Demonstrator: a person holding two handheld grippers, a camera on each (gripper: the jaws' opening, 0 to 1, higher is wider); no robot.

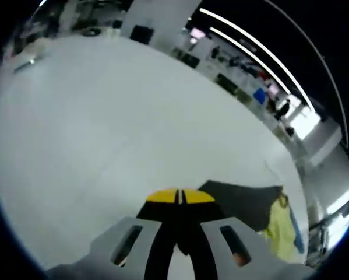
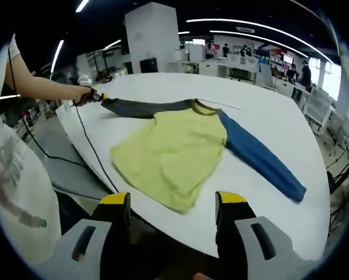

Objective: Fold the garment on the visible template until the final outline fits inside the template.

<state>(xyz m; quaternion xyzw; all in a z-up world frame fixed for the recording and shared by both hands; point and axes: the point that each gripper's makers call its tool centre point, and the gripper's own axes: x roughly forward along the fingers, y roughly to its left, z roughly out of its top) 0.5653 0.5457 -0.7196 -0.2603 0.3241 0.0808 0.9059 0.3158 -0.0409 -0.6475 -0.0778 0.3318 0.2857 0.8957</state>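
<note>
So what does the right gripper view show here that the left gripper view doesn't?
Right gripper view: the whole shirt spread flat, with its blue sleeve stretched out, and the left tool pinching the grey sleeve tip; the right tool is open, short of the hem. Left gripper view: close up, the left tool shut on that sleeve, and a long stretch of bare table. Both share the grey sleeve, some yellow body and the white table.
</note>
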